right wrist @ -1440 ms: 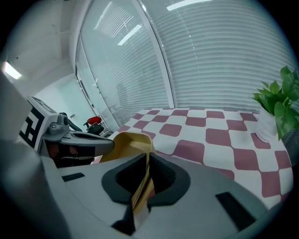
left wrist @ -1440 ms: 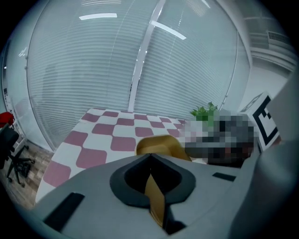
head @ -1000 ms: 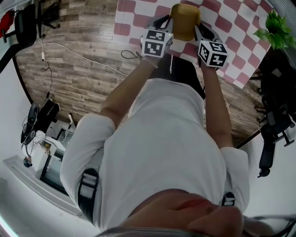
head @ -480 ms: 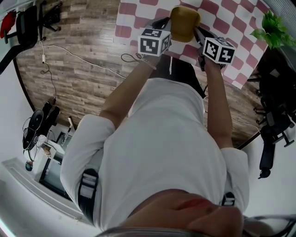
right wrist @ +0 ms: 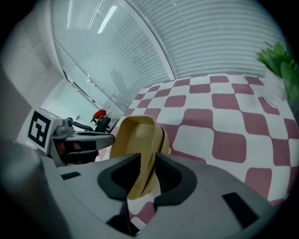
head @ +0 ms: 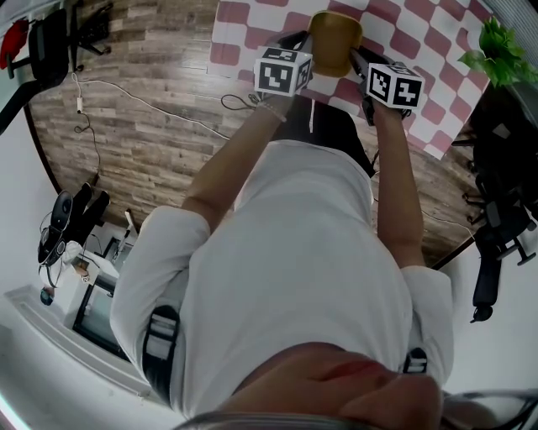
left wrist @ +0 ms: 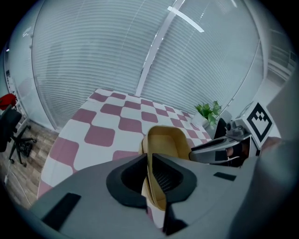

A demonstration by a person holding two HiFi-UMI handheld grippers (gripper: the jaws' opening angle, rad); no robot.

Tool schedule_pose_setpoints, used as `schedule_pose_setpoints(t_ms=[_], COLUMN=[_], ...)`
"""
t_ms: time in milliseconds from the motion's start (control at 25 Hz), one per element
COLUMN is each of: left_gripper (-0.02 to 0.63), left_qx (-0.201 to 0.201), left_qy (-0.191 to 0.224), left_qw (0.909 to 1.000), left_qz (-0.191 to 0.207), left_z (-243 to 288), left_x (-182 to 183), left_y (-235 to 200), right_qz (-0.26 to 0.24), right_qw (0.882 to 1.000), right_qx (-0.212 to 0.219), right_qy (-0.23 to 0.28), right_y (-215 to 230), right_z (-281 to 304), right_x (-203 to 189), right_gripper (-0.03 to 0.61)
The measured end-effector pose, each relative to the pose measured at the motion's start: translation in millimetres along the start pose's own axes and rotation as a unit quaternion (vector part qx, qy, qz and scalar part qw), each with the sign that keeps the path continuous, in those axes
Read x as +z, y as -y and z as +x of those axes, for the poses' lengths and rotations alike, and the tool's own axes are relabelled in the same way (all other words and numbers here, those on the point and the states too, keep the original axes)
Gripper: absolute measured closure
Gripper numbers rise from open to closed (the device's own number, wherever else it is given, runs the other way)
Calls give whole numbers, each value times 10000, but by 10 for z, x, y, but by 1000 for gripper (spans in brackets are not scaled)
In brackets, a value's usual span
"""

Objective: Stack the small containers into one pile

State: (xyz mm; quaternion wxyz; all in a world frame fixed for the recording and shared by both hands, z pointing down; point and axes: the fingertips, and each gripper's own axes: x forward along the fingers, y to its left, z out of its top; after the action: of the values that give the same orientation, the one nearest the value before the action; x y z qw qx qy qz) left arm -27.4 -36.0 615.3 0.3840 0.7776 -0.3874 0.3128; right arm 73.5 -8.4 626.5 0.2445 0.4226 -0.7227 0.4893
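Note:
A tan yellow container [head: 334, 38] hangs above the pink-and-white checkered table [head: 252, 25], held from both sides. In the left gripper view its open cavity [left wrist: 163, 142] faces up, and a second nested rim shows along its edge. My left gripper [left wrist: 150, 179] is shut on its near wall, and in the head view it stands at the container's left [head: 301, 39]. My right gripper [right wrist: 147, 175] is shut on the opposite wall of the container [right wrist: 135, 135], at the container's right [head: 359, 55] in the head view. Each gripper sees the other across the container.
A potted green plant [head: 496, 50] stands at the table's right edge, also seen in the right gripper view [right wrist: 280, 65]. Window blinds [left wrist: 140, 51] rise behind the table. Wooden floor [head: 143, 126] with cables lies left, with office chairs [head: 496, 227] to the right.
Both grippers have shifted slightly away from the person's body, still gripping the container. The container stays between them at about the same spot.

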Motion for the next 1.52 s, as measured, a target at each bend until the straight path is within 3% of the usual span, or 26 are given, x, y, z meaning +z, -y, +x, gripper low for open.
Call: schedule_pose_setpoints(t_ms=[80,280,720,960,1240,1520], left_gripper=[577,578,580,580,580,580], left_qx=[73,100,9,18,-163,-552], left_qy=[138,366,145,220,815,1679], left_qw=[9998,9988,9992,9990,9945,9799], left_qz=[88,294,373,392,633,922], left_z=[-53,-101,195,149,-328,-1007], left_x=[63,145,-35,10,350,815], left_y=[-3,38,-16,-4,293,839], right_qz=[-233,-689,-628,-721,-1188,-1910], right_qw=[9993,9928,9937,9913,9778,9502], right_qx=[-193,-520,-508,-541,-608,-573], right_qy=[209,828,770,956,1617,2394], right_y=[6,-20,81,54,-168,-652], right_z=[-50,-170,121,65,-496,-1282], right_x=[66,253,93,189,524,867], right_gripper=[473,540,546,546,546,546])
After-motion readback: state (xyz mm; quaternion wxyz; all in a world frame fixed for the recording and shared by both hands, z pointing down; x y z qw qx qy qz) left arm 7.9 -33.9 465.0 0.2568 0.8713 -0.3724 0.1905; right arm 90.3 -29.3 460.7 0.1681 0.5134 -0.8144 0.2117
